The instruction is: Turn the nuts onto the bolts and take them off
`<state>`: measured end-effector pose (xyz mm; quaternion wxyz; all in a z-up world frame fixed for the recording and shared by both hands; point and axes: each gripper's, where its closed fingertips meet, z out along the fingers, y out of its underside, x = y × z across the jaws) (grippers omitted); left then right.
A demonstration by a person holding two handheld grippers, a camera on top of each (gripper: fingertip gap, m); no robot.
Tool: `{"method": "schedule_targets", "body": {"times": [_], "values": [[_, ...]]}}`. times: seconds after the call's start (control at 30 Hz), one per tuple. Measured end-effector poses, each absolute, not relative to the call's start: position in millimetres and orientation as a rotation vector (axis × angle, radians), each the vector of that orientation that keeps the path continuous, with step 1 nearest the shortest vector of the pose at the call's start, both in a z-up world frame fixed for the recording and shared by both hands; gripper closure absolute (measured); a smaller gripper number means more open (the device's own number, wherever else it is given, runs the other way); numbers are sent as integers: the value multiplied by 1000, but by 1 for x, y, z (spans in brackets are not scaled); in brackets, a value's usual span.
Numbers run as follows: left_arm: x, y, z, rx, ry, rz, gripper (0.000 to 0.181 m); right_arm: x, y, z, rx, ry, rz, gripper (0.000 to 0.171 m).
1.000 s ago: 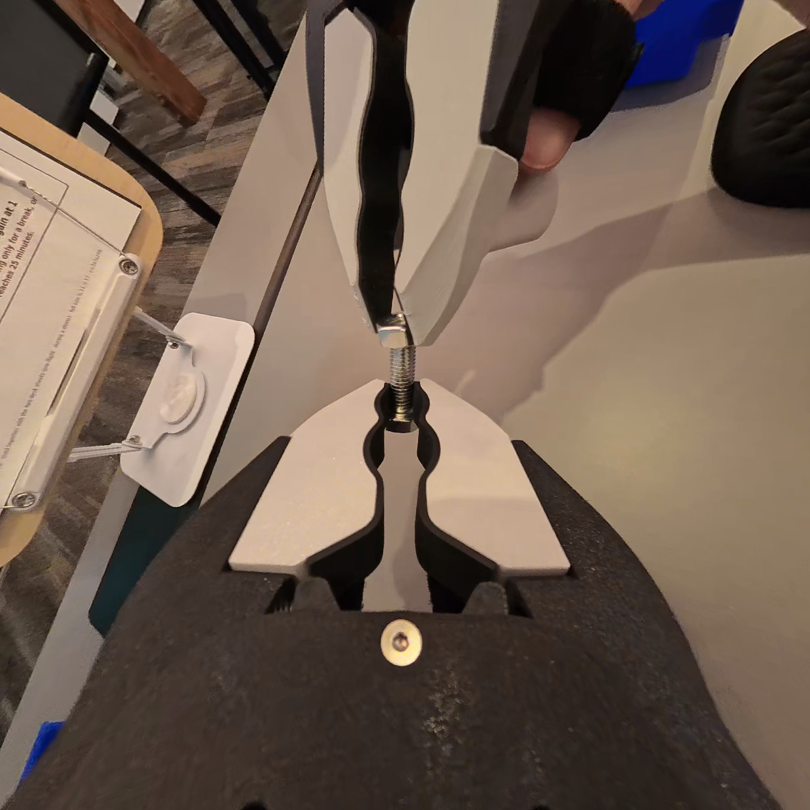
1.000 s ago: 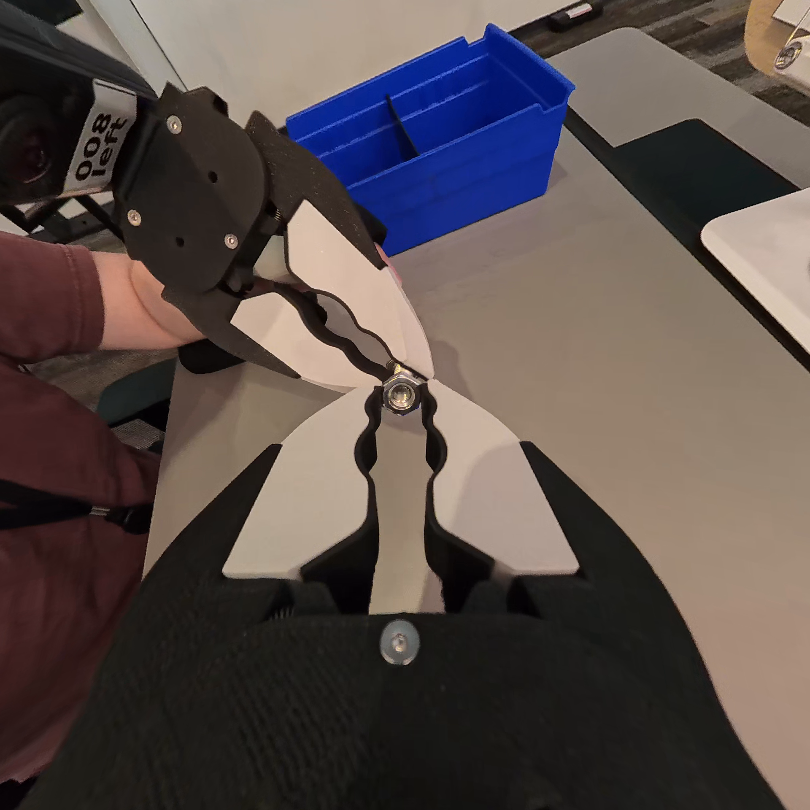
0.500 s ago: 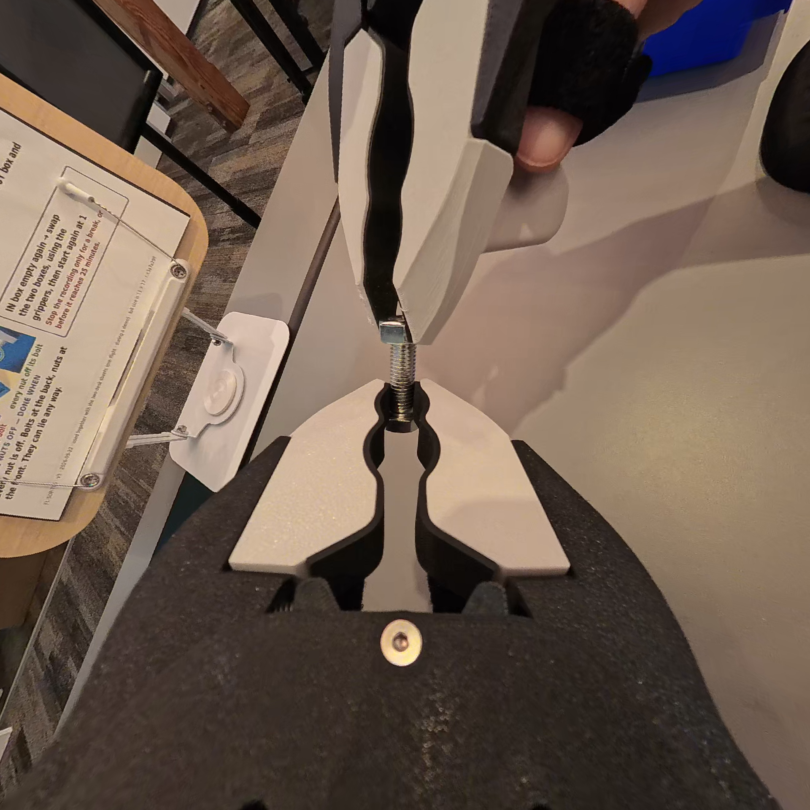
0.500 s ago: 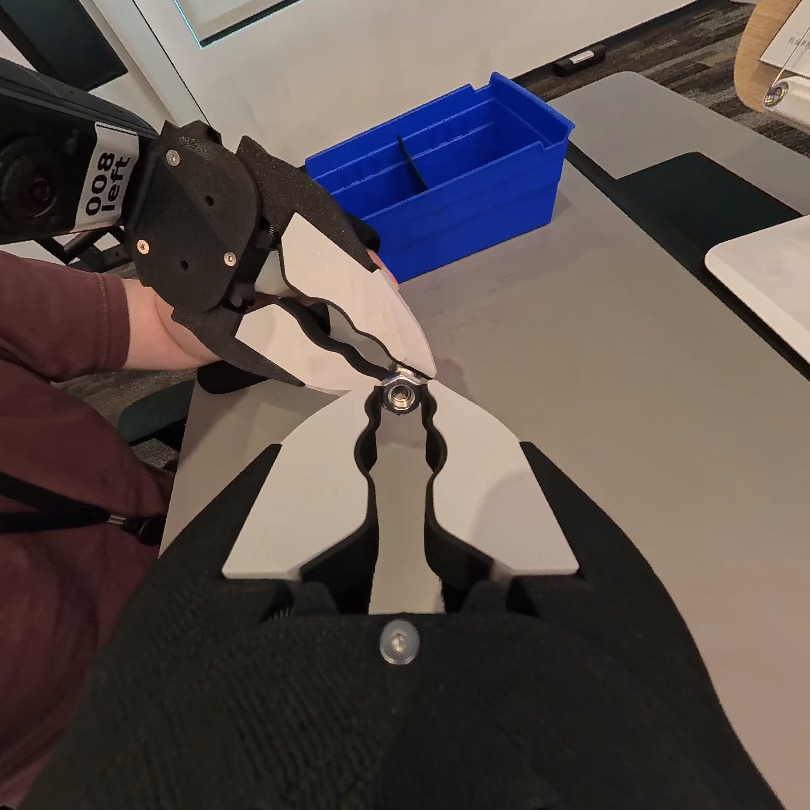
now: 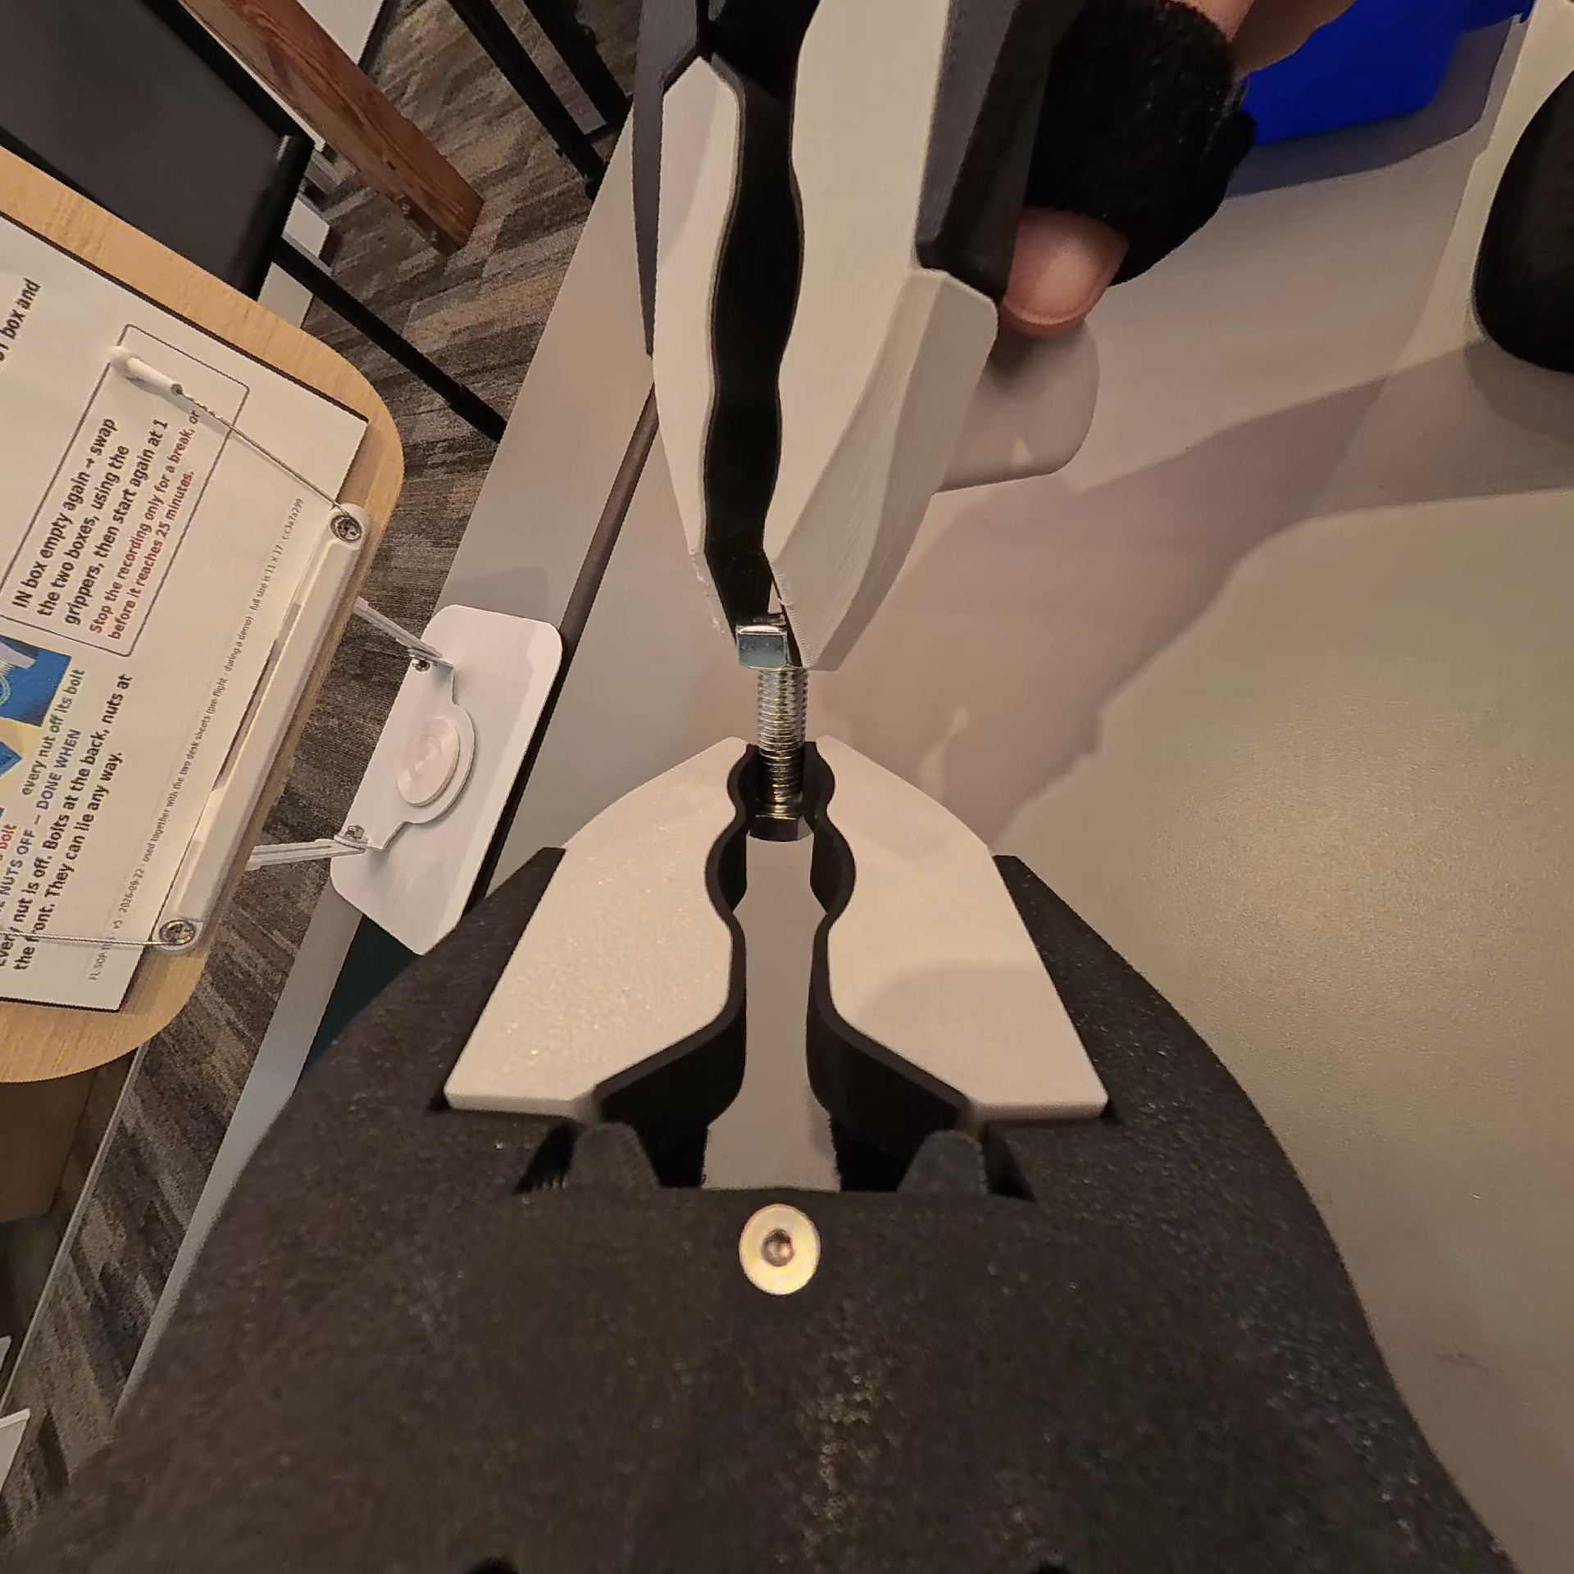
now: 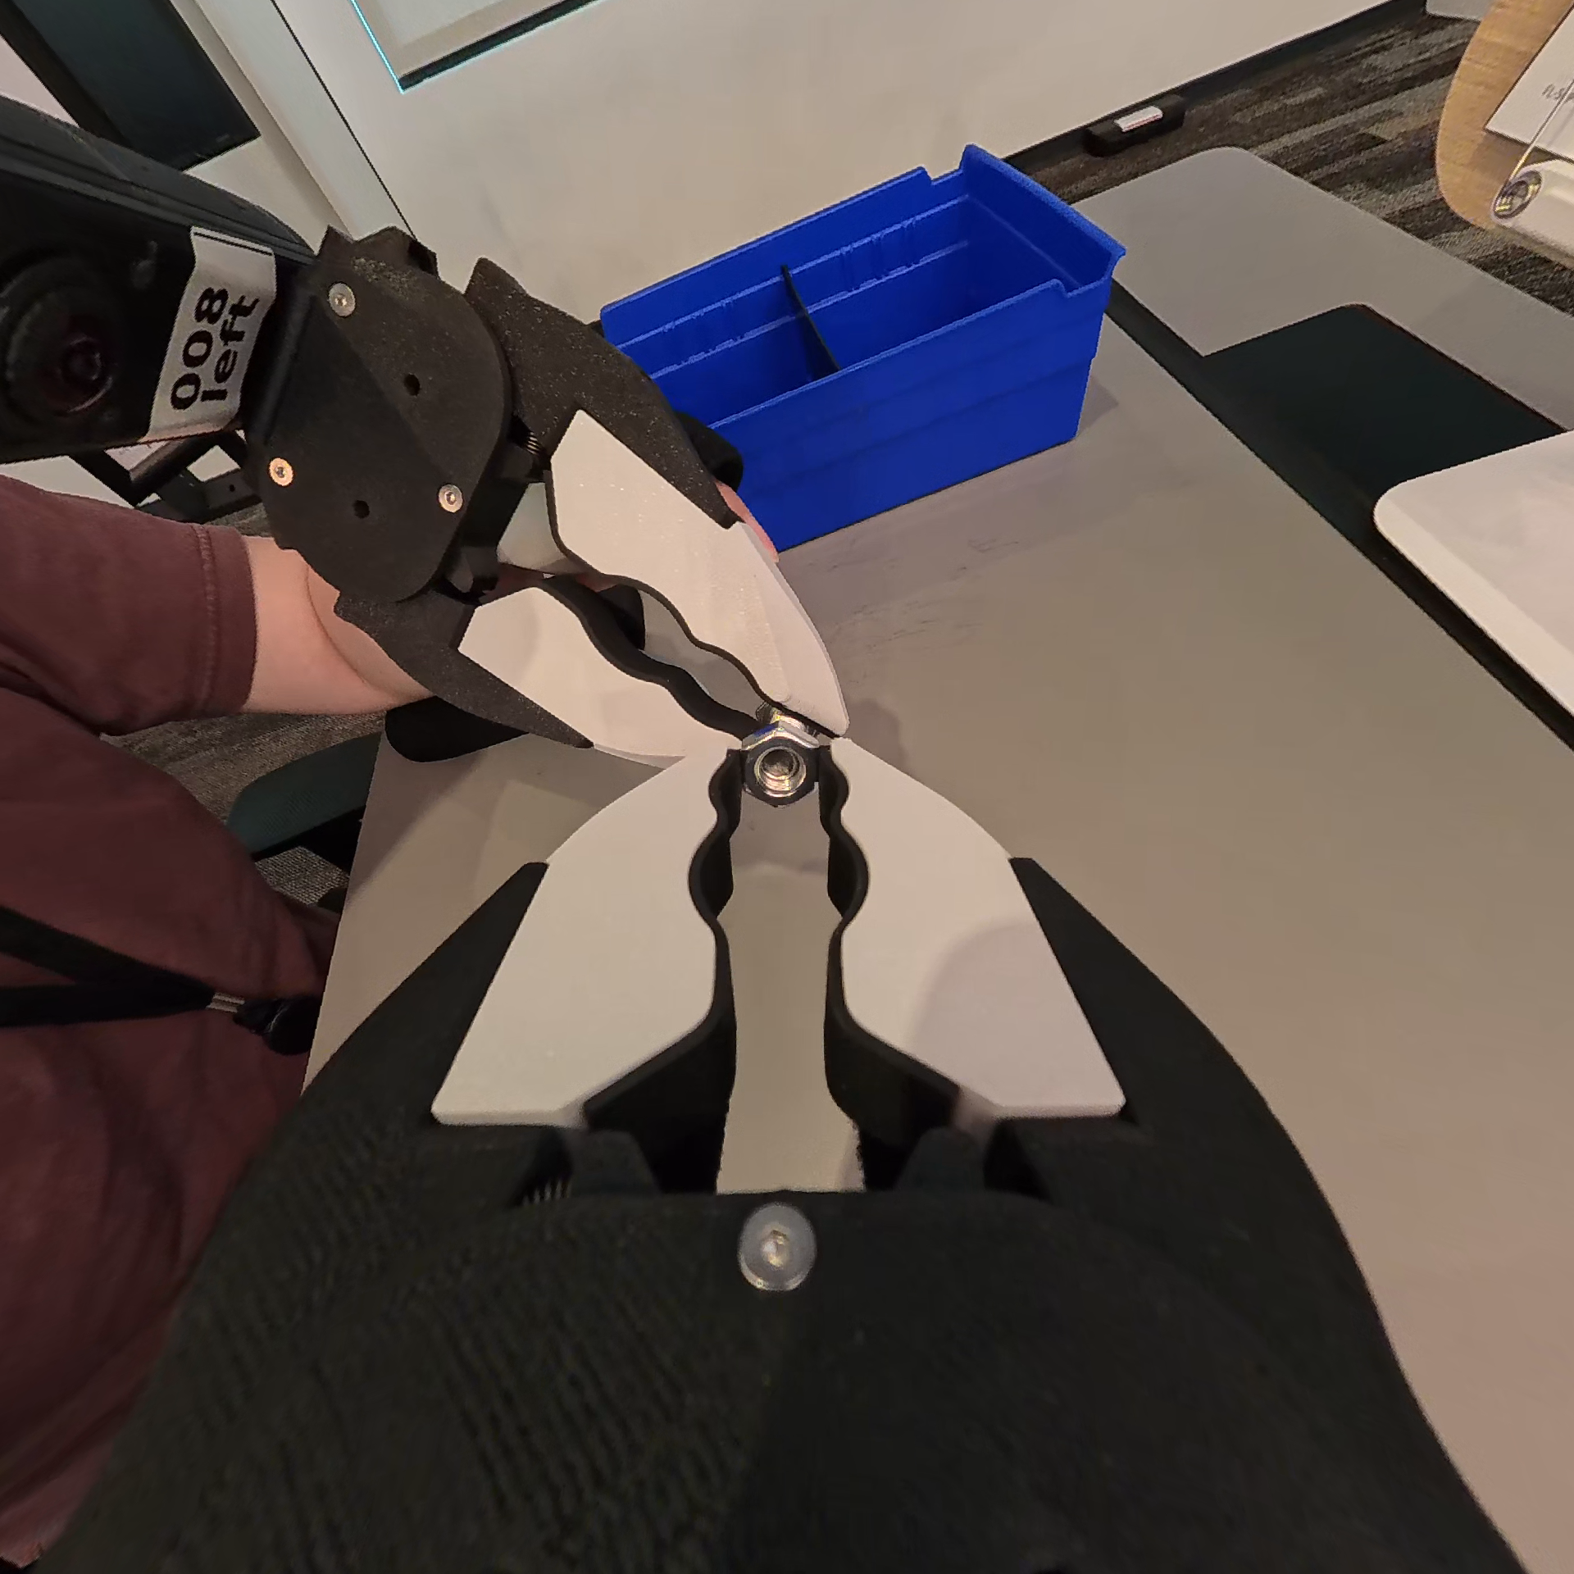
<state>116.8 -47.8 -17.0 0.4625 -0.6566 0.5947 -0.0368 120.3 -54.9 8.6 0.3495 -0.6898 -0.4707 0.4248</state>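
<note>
We see two hand-held claws meeting tip to tip above a grey table (image 6: 1192,809), with a bolt and nut held between them, clear of the surface.

From the left wrist view, the left gripper (image 5: 777,771) is clenched on the head end of a silver bolt (image 5: 777,724). The head sits in the notch between its white fingers, and the threaded shaft points straight away from the camera. At the far end of the thread sits a silver nut (image 5: 761,656). It is pinched in the tips of the right gripper (image 6: 777,754), which comes in from the top of this view, with a gloved fingertip beside it.

From the right wrist view, we look along the bolt. The nut faces us, grasped between the right claw's tips, and the bolt's end shows in its hole. The left claw reaches in from the left, held by a hand (image 6: 315,630) in a dark red sleeve.

Behind the claws a blue bin (image 6: 894,400) with a divider stands on the table. We cannot tell what is in it. Off the table's left edge, a printed sheet (image 5: 128,681) lies on a wooden board.
</note>
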Motion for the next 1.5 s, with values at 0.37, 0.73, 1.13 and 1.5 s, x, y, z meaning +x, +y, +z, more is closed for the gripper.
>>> {"method": "schedule_targets", "body": {"times": [0.37,0.73,1.13,1.5], "values": [[117,-48,-16,-1615,1459,-100,172,120,-55,10,-1780,-1218,1104,153],[118,-50,-15,-1620,1455,-145,172,121,-56,11,-1780,-1222,1097,153],[132,-53,-19,-1612,1411,-360,172,131,-57,8,-1882,-1229,964,153],[164,-59,-37,-1479,1258,-716,172,154,-60,-11,-2070,-1299,650,153]]}}
